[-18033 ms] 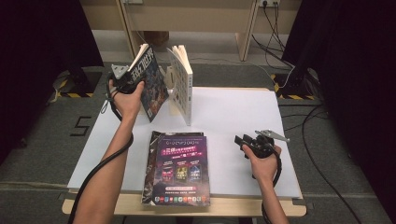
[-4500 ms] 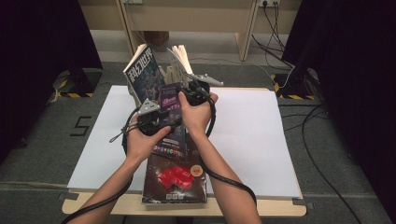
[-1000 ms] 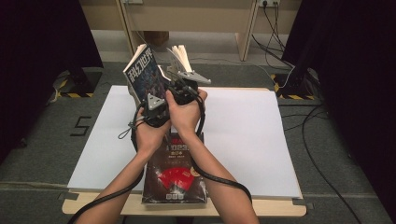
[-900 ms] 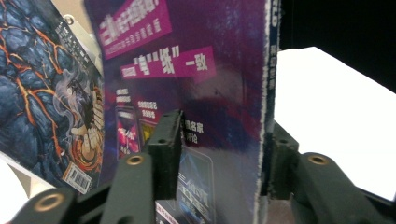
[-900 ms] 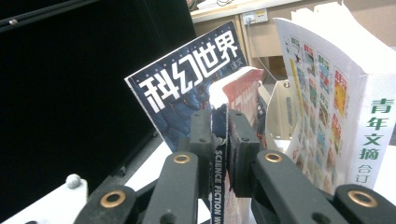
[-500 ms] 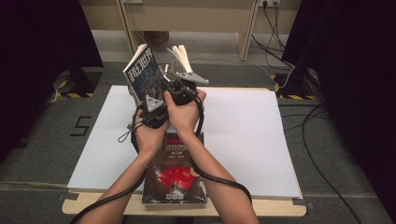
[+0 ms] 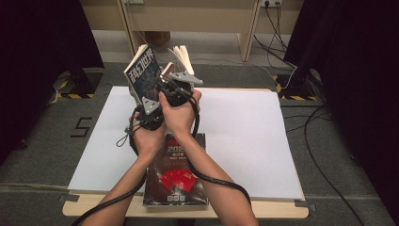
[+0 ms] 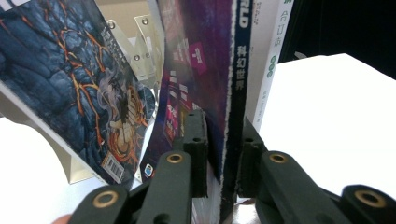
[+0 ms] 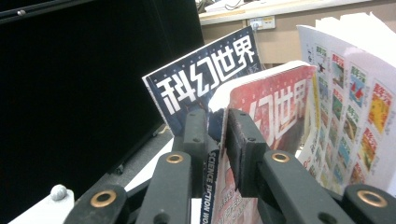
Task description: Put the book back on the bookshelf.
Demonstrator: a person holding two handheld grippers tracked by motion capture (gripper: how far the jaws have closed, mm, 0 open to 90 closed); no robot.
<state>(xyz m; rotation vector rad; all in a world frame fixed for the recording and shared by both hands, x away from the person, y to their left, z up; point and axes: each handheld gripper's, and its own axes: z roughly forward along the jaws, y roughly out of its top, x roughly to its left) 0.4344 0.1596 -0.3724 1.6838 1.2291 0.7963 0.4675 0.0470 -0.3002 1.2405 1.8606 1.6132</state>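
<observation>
magazine (image 8: 219, 88) held upright at the bench's (image 7: 244, 127) far edge between two standing magazines, gripped by the left gripper (image 8: 223, 154), whose jaws have just been closing on it, and clamped by the right gripper (image 9: 217, 140), whose jaws have just been easing, another magazine (image 7: 176, 176) laid flat near the front

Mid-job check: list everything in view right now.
held magazine: one, red-and-purple cover, upright between the other two at the table's far edge
blue magazine: one, leaning in the rack, left of it
white magazine: one, pages fanned, right of it
flat magazine: one, dark with red, near edge
rack: one, clear, far edge
table: one, white top
left gripper: black fingers just closing on the held magazine
right gripper: black fingers on its spine, just easing open
</observation>
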